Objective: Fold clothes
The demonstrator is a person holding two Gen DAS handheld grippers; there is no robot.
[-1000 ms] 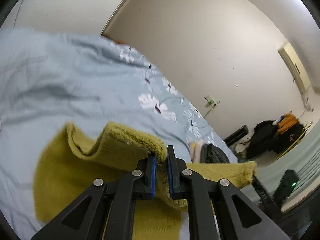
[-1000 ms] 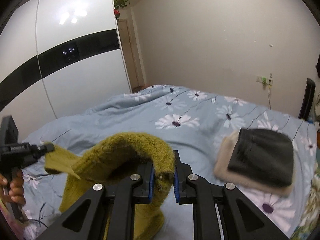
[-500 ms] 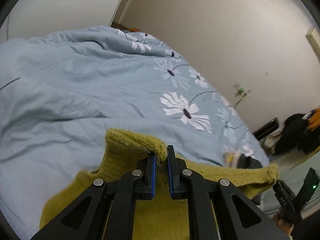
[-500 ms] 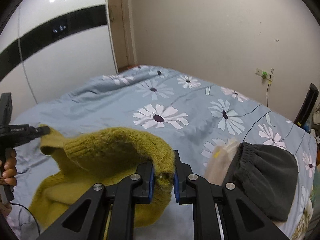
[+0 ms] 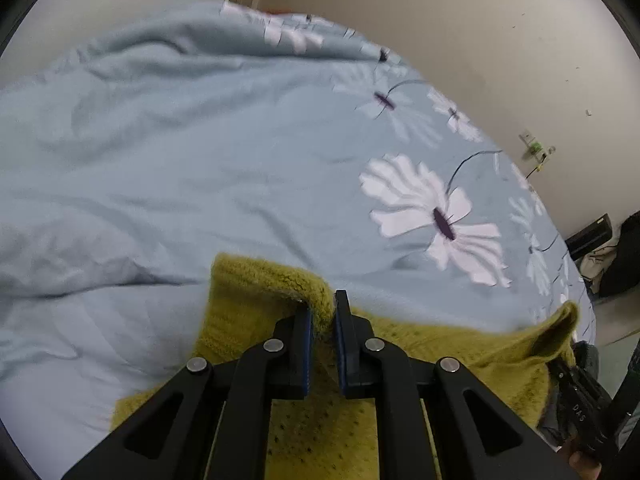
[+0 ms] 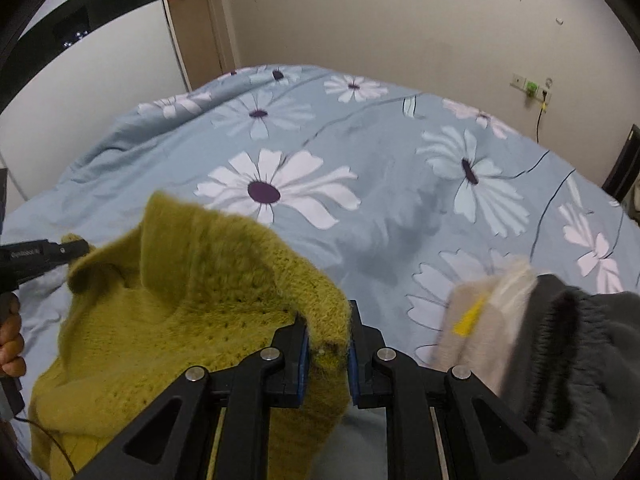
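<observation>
On the bed (image 6: 384, 168), over the blue daisy-print duvet: this is where I am working, both wrist views pointing across it toward the far wall.
Sweater: the mustard knit sweater (image 6: 168, 320) hangs between my two tools, its lower part sagging onto the duvet at about 7 o'clock in the right wrist view.
Left hand-held gripper (image 5: 323, 320): clamped onto a fuzzy edge of the sweater; the knit bunches up between the blue pads.
Right hand-held gripper (image 6: 328, 330): also clenched on the sweater, a thick fold of knit pinched between its pads.
Why held so: I judge that gripping two separate points on one edge keeps the cloth spread and lifted, so a fold can be carried over without the knit collapsing into a heap.
Across views: in the right wrist view the other tool shows at 9 o'clock, pinching a corner of the sweater, with the fingers of the person's hand (image 6: 10, 336) below it; in the left wrist view a raised sweater corner sits at 3 o'clock.
Stage: I cannot tell whether this is an opening-out or a late fold; the sweater is slack and not yet a flat packet.
Pile: at 4 o'clock in the right wrist view, a dark grey garment (image 6: 568, 352) lies on top of a beige garment (image 6: 480, 312), just beside the sweater.
Containers: I see no basket, box or drawer in either view; the clothes rest on the bed alone.
</observation>
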